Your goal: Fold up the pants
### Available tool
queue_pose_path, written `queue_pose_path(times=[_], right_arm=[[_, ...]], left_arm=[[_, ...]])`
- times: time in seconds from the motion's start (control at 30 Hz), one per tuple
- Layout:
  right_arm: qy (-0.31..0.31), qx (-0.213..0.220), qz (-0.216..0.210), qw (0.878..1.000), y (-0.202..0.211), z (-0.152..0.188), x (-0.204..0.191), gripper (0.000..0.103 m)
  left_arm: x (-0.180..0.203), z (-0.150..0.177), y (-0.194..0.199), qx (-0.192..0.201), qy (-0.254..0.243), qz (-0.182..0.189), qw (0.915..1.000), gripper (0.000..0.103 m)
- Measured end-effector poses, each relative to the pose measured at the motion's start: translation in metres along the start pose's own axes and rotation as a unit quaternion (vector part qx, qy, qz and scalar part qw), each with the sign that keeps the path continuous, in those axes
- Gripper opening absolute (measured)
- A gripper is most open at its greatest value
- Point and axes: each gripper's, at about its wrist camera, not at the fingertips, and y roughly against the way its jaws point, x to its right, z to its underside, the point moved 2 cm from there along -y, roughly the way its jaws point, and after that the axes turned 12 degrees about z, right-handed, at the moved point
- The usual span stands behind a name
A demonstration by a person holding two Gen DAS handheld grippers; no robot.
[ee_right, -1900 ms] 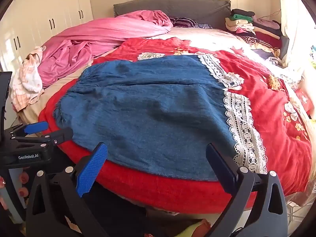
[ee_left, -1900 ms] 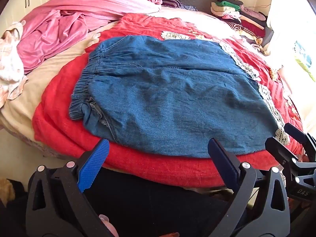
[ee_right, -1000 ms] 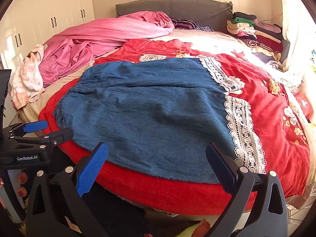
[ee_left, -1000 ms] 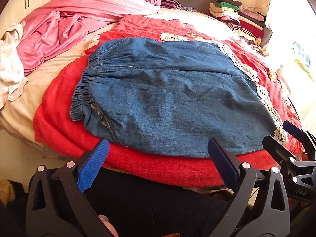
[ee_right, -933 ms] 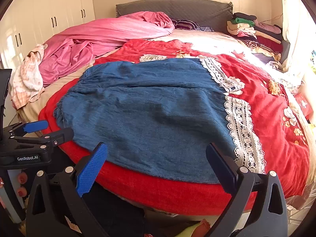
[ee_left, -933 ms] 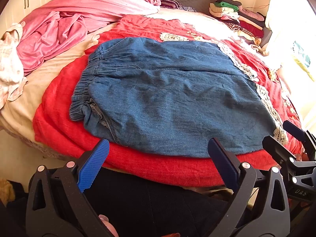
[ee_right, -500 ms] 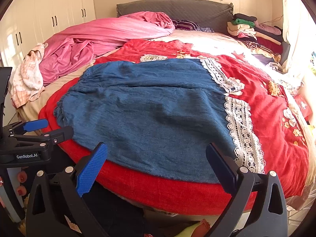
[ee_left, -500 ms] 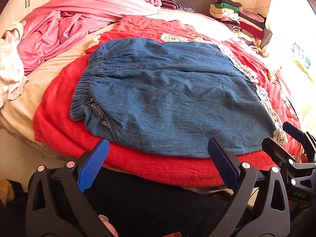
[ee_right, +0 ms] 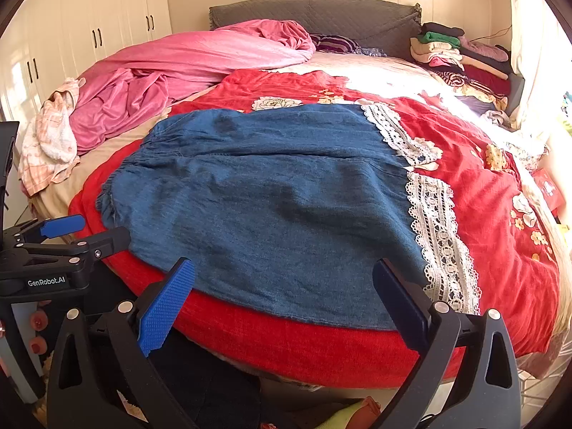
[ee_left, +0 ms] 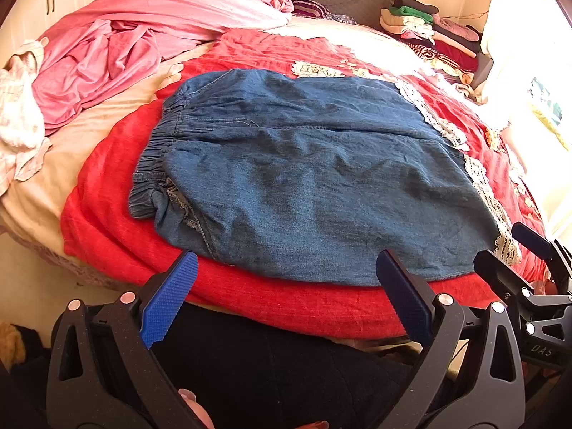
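Blue denim pants [ee_left: 304,178] with white lace hems [ee_right: 436,228] lie spread flat on a red blanket [ee_left: 286,304] on the bed, elastic waistband [ee_left: 157,150] to the left. They also show in the right wrist view [ee_right: 279,207]. My left gripper [ee_left: 286,296] is open and empty, just off the near bed edge below the pants. My right gripper [ee_right: 282,300] is open and empty, at the near edge toward the lace side. Each gripper shows in the other's view: the right one [ee_left: 529,261], the left one [ee_right: 82,232].
A pink duvet [ee_right: 186,64] is heaped at the back left, with a pale towel [ee_right: 50,139] beside it. Stacked folded clothes [ee_right: 461,57] sit at the back right by the grey headboard [ee_right: 314,14]. White wardrobes [ee_right: 89,35] stand on the left.
Both grippers have stayed open and nearly still; the views have shifted only slightly. The pants have not moved.
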Motion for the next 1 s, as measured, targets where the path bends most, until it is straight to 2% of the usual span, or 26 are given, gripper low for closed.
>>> queue_pose_path(times=[1.0], right_arm=[[-0.004,-0.012,0.0,1.0,-0.012,-0.004,0.001,0.099]], left_arm=[[-0.005,-0.003,-0.007,0.0,0.007,0.002,1.0,0.094]])
